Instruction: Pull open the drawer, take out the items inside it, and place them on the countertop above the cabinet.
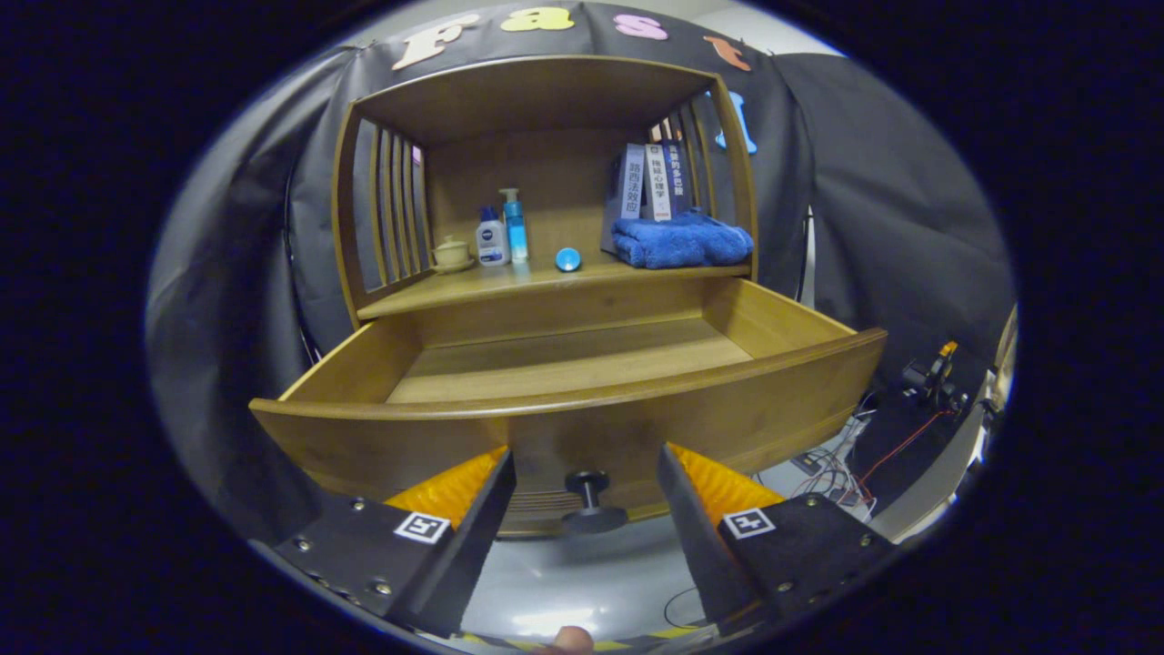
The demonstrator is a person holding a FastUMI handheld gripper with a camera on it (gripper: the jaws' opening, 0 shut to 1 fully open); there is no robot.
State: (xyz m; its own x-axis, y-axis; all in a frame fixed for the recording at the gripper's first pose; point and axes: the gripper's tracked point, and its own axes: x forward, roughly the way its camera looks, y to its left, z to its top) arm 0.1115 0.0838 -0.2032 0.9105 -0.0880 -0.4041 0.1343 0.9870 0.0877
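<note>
1. The drawer stands pulled well out of the wooden cabinet, its long axis running side to side and its curved front facing the tool.
2. The part of the drawer floor that can be seen over the front board is bare wood; the strip just behind the board is hidden.
3. The drawer's dark knob sticks out from the middle of the front board, toward the tool.
4. The tool has its fingers spread apart, one on each side of the knob, touching neither it nor the board.
5. On the counter above the drawer, from the slatted side: a small lidded cup on a saucer, a white bottle with a blue label and a blue pump bottle just beside it.
6. A small blue round thing lies near the counter's middle.
7. Further along, a folded blue towel lies at the counter's end, with upright books behind it.
8. Beyond the cabinet, loose cables lie on the floor.
</note>
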